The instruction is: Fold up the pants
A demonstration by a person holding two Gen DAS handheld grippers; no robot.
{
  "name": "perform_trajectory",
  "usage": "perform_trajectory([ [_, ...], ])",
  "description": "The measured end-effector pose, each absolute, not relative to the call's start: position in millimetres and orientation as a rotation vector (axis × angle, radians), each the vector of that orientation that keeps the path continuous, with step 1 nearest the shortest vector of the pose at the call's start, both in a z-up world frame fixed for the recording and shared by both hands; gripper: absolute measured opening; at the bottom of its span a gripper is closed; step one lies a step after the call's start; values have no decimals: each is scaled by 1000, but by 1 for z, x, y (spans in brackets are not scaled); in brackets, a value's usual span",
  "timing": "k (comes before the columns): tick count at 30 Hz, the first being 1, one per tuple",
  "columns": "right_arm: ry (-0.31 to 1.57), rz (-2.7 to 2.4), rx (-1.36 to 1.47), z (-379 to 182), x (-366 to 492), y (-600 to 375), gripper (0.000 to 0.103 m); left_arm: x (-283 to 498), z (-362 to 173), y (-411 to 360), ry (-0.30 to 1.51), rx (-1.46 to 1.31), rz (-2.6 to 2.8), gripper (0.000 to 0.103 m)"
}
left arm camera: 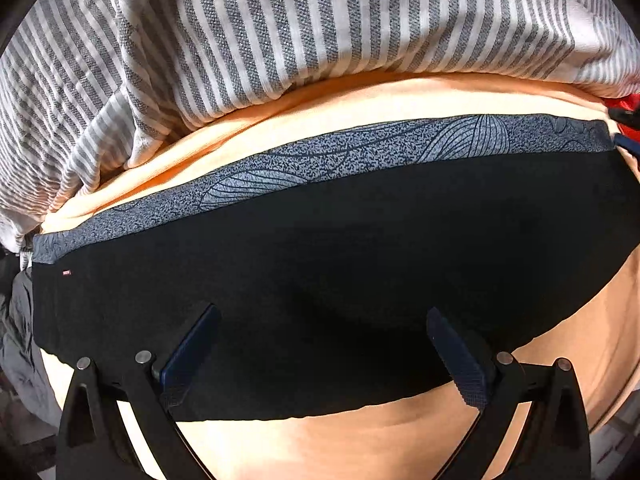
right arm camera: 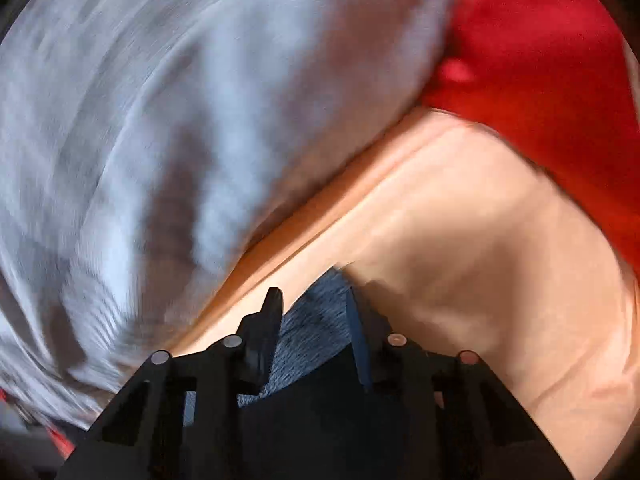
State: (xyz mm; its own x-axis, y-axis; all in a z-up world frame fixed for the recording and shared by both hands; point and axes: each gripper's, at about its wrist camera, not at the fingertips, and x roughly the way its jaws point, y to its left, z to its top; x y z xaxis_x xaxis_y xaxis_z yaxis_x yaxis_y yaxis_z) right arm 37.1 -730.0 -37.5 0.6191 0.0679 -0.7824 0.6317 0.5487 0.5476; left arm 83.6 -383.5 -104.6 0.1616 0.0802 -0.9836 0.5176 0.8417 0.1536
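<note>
The pants (left arm camera: 320, 272), black with a grey patterned waistband (left arm camera: 360, 156), lie spread across the middle of the left wrist view. They rest on a peach sheet (left arm camera: 360, 444). The waistband runs from the left edge up toward the upper right. A tiny red tag (left arm camera: 67, 272) sits on the black cloth near the left edge.

The left gripper (left arm camera: 320, 352) fills the bottom of that view. Its two fingers stand wide apart over the black cloth and hold nothing. Whether they touch the cloth cannot be told.

In the right wrist view, which is blurred, the right gripper (right arm camera: 314, 320) sits at bottom centre. Its fingers are drawn close on the grey waistband, which runs between them. It appears to be clamped on that corner of the pants.

Beyond the pants, a grey and white striped cloth (left arm camera: 280, 32) fills the top of the left view. A red cloth (right arm camera: 540, 60) fills the upper right of the right view.

Judging from this, the step in hand is getting hold of the pants for a fold. The right side is gripped and the left is not. The next move likely calls for the left gripper to close on an edge of the pants. Then both could lift together and lay one half over the other.
</note>
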Motion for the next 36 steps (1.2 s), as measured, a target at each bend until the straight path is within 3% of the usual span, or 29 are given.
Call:
perform_trajectory([
  [6,851,-231,949,-12,-12,-715,38,80,-100,-396,1374,534,-319,103],
  [10,973,-262,908,-44,-20,-713,35,73,-100,-414,1384,557,-318,103],
  [13,846,-206,1043,-38,-39,-724,36,66,-89,-426,1342,555,-345,103],
  [19,812,-95,1122,-46,-93,-707,41,62,-84,-445,1342,539,-340,103],
  [25,772,-126,1206,-89,-87,-701,43,64,-83,-469,1313,505,-304,103],
  [36,594,-29,1312,-96,-82,-715,45,72,-86,-505,1289,419,-236,103],
])
